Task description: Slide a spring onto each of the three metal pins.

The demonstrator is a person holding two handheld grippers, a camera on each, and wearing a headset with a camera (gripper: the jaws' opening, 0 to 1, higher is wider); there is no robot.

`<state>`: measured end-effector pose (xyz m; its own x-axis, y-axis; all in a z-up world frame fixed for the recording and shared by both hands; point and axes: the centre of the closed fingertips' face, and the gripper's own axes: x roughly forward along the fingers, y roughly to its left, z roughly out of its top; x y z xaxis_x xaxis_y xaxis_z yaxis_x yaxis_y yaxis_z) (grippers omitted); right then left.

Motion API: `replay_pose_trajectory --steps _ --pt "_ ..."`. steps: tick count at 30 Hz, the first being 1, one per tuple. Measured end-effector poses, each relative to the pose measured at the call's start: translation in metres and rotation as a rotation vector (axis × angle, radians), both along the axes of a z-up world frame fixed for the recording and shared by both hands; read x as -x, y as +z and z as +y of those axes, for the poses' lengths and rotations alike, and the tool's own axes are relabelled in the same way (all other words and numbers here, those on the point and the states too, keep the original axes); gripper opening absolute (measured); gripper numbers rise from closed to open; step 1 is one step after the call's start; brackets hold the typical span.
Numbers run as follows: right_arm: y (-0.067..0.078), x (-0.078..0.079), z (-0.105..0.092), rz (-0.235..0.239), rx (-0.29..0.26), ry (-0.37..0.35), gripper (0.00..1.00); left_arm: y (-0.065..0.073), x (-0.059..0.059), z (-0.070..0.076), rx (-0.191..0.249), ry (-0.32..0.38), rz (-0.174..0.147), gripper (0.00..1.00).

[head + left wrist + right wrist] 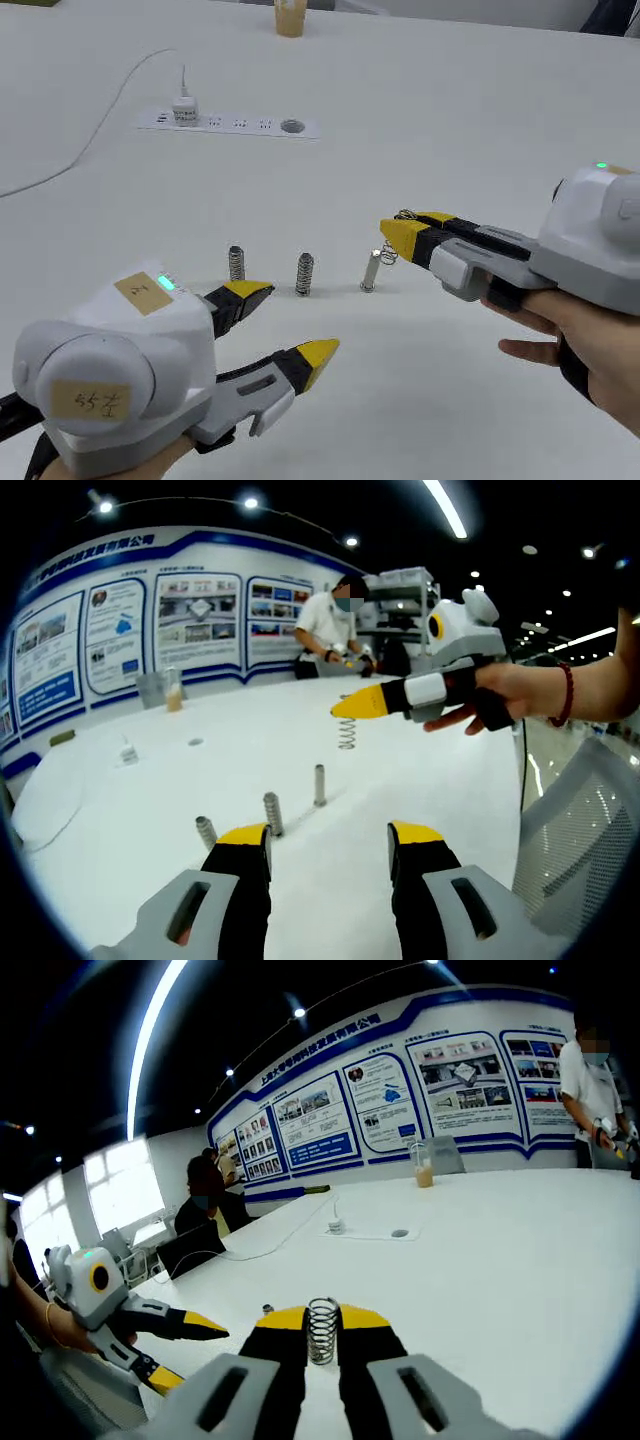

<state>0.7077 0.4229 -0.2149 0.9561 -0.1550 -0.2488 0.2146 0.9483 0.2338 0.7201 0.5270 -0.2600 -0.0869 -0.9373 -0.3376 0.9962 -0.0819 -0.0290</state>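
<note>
Your right gripper (405,232) is clamped on a spring (322,1330), which hangs from its yellow tips just beside the top of the bare pin (371,270); whether the two touch, you cannot tell. Your left gripper (290,320) has its jaws spread wide and grips nothing. It sits low over the white table (450,120), near the middle pin (305,273) and the left pin (236,263), each wearing a spring.

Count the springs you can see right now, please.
3. In the head view, two stand on the table left of the bare pin: the left spring and the middle spring. The third spring is clamped in the right gripper.
</note>
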Motion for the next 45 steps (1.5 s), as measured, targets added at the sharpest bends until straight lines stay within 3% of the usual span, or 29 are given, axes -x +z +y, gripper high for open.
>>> replay_pose_trajectory --steps 10,19,30,41,45 --pt "-0.008 -0.012 -0.017 0.018 0.066 -0.01 0.12 -0.002 -0.013 0.006 -0.016 0.037 0.009 0.61" --pt "-0.025 -0.019 -0.031 0.049 0.075 -0.036 0.12 -0.001 -0.025 0.01 -0.008 0.073 0.012 0.69" --pt "-0.04 -0.02 -0.038 0.052 0.054 -0.096 0.12 -0.006 -0.035 0.014 -0.019 0.107 0.019 0.81" --pt "-0.044 -0.02 -0.035 0.057 0.057 -0.097 0.12 -0.009 -0.043 0.017 -0.033 0.13 0.024 0.83" --pt "-0.049 -0.021 -0.032 0.084 0.1 -0.083 0.12 -0.009 -0.043 0.017 -0.029 0.131 0.027 0.83"
